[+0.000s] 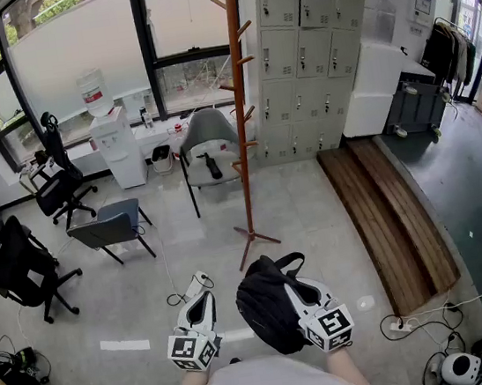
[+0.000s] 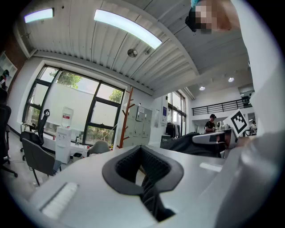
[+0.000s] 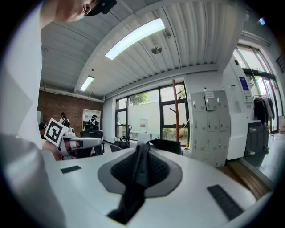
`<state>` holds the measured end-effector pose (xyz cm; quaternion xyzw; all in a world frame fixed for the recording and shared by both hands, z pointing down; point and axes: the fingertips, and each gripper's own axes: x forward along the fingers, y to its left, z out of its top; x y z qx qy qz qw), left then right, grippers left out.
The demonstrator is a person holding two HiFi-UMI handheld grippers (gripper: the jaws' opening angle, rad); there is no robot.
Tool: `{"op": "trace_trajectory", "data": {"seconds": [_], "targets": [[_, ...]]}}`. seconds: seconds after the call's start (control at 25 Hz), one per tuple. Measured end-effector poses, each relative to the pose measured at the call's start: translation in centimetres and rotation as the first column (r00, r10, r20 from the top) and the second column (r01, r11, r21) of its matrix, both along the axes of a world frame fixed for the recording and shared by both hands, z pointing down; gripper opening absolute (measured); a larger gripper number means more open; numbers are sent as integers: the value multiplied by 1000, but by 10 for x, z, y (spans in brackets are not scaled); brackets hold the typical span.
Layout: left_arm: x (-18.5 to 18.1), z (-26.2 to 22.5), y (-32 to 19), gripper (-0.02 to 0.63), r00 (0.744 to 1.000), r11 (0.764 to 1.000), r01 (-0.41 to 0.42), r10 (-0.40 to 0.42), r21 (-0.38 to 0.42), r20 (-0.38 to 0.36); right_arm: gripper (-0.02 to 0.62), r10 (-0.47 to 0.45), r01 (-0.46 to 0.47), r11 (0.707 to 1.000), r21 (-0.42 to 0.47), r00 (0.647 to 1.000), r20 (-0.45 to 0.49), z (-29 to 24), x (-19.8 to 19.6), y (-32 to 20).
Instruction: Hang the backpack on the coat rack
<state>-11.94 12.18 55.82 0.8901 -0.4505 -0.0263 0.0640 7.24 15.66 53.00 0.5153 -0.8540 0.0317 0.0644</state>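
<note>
The black backpack (image 1: 269, 306) hangs low in front of me, just left of my right gripper (image 1: 309, 295). That gripper (image 3: 141, 164) is shut on a black backpack strap (image 3: 136, 180) that runs between its pads, and the bag's top (image 3: 167, 145) shows just beyond. My left gripper (image 1: 199, 301) is beside the bag, shut and holding nothing (image 2: 149, 178). The left gripper view shows the backpack (image 2: 187, 142) to its right. The tall wooden coat rack (image 1: 240, 116) stands on the floor straight ahead, its pegs bare; it is also in the gripper views (image 2: 126, 116) (image 3: 176, 111).
A grey chair (image 1: 207, 143) sits just behind the rack. Grey lockers (image 1: 303, 54) line the back wall. A water dispenser (image 1: 118, 142) stands left by the windows. A wooden platform (image 1: 392, 219) lies right. Office chairs (image 1: 20, 263) and a stool (image 1: 108, 225) stand left. Cables (image 1: 402, 325) trail at the lower right.
</note>
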Motion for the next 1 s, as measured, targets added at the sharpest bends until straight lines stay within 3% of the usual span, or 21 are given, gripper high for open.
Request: {"op": "trace_trajectory", "data": {"seconds": [0.56, 1.0], "targets": [[3, -2, -2, 9, 1000, 1000, 1, -1, 1, 4, 40, -8, 8, 1000, -15, 1000, 5, 5, 1, 1], [16, -10, -3, 9, 999, 999, 32, -32, 12, 2, 40, -69, 69, 997, 20, 997, 41, -2, 10, -2]]}}
